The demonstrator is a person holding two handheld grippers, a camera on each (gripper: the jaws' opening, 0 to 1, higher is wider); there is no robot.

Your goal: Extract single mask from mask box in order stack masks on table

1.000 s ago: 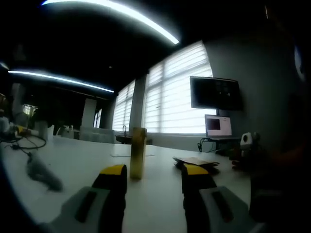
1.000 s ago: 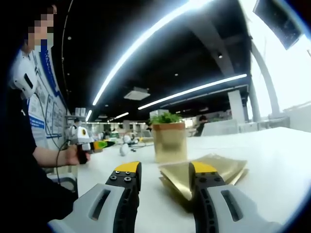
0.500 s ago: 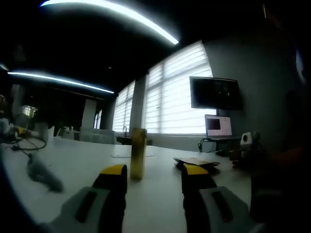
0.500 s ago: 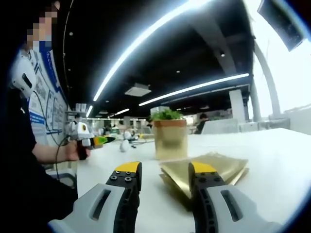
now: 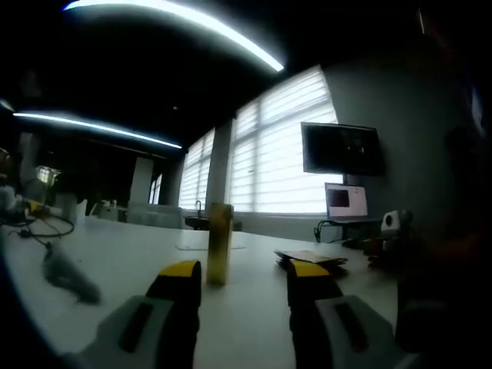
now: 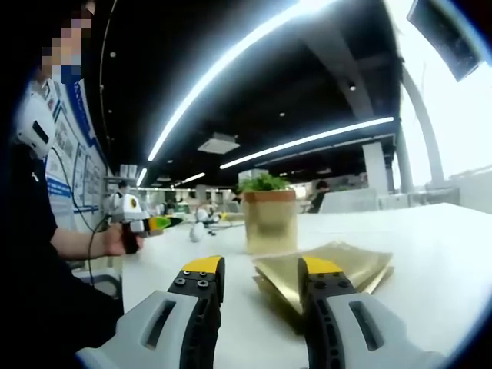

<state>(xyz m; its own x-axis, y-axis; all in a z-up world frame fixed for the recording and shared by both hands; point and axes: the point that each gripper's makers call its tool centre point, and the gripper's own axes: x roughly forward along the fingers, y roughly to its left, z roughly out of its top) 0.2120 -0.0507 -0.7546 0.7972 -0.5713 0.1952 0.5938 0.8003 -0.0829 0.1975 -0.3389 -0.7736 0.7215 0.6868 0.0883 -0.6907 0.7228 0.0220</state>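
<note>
Masks, gold foil-wrapped flat packets (image 6: 327, 273), lie stacked on the white surface (image 6: 430, 254) at twelve o'clock of the right gripper (image 6: 260, 277), just before the tall gold mask box (image 6: 269, 221) — handy for stacking. Left gripper (image 5: 244, 278) waits low; both sets of fingers parted, holding nothing.

Shiny gold foil-like flat packets (image 6: 327, 269) lie stacked just ahead of the right jaws, behind them a glossy gold upright box (image 6: 269, 223), on smooth white tabletop (image 6: 430, 246).
</note>
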